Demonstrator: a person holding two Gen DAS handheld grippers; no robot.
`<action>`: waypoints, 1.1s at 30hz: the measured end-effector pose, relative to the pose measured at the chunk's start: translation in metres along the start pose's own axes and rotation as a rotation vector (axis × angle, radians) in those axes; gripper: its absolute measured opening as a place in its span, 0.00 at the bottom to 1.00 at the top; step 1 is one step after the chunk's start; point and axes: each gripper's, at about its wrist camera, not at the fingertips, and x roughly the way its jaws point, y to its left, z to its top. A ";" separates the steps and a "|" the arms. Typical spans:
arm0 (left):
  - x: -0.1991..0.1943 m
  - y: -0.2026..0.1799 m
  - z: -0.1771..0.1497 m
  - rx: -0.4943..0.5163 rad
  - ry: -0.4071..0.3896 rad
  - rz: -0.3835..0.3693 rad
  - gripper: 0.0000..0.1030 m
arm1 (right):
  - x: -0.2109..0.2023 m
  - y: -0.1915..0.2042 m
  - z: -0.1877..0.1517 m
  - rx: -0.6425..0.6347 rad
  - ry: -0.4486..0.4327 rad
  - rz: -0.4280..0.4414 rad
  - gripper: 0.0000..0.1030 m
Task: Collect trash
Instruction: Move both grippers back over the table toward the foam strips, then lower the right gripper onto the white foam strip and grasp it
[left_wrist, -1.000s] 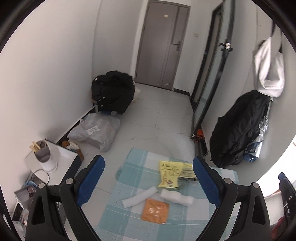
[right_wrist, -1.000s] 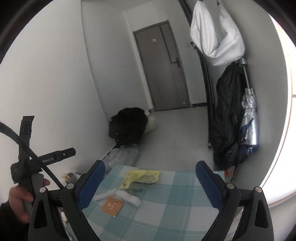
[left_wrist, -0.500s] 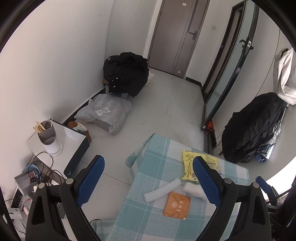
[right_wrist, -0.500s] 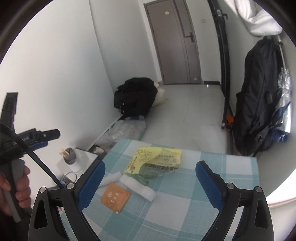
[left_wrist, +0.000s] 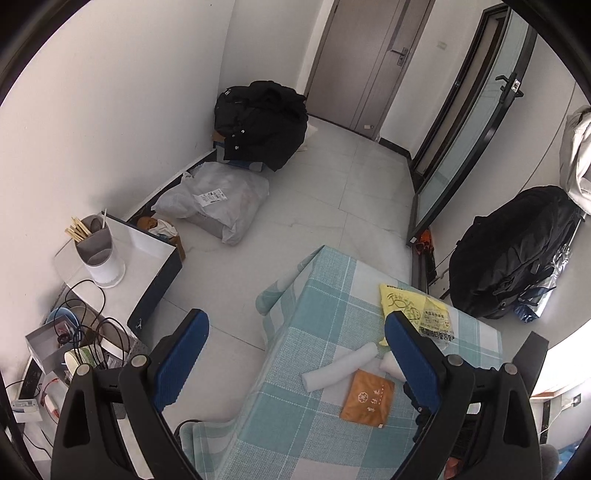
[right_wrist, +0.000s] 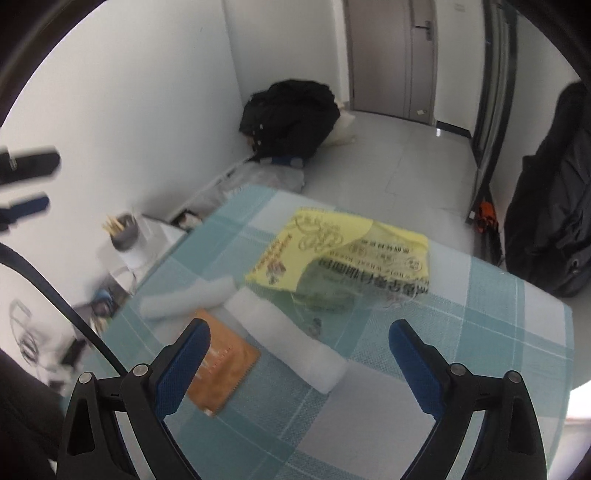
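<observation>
On the teal checked tablecloth (left_wrist: 314, 413) (right_wrist: 480, 332) lie a yellow plastic bag (left_wrist: 417, 314) (right_wrist: 343, 251), two white foam rolls (left_wrist: 338, 367) (right_wrist: 291, 332) (right_wrist: 184, 299) and an orange packet (left_wrist: 367, 398) (right_wrist: 225, 373). My left gripper (left_wrist: 295, 354) is open and empty, high above the table's left edge. My right gripper (right_wrist: 299, 354) is open and empty, just above the nearer foam roll, with the orange packet by its left finger (right_wrist: 184, 365).
Left of the table stand a white box (left_wrist: 144, 254) with a grey cup of chopsticks (left_wrist: 96, 243), and cables and clutter (left_wrist: 66, 343). A grey parcel bag (left_wrist: 218, 199) and black bag (left_wrist: 262, 122) lie on the floor. A black backpack (left_wrist: 513, 254) hangs at right.
Both grippers tilted down toward the table. The right gripper came much closer to the trash, now blurred by motion. The left gripper shifted left, the table now lying at its right.
</observation>
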 end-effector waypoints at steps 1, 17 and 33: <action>0.001 0.001 0.000 -0.002 0.003 -0.003 0.92 | 0.003 0.002 -0.003 -0.014 0.009 -0.009 0.94; 0.004 0.003 0.000 -0.023 0.031 0.002 0.92 | -0.001 0.021 -0.027 -0.183 0.042 -0.110 0.29; 0.026 -0.012 -0.023 -0.011 0.173 -0.285 0.92 | -0.064 0.005 -0.052 -0.087 0.044 -0.046 0.25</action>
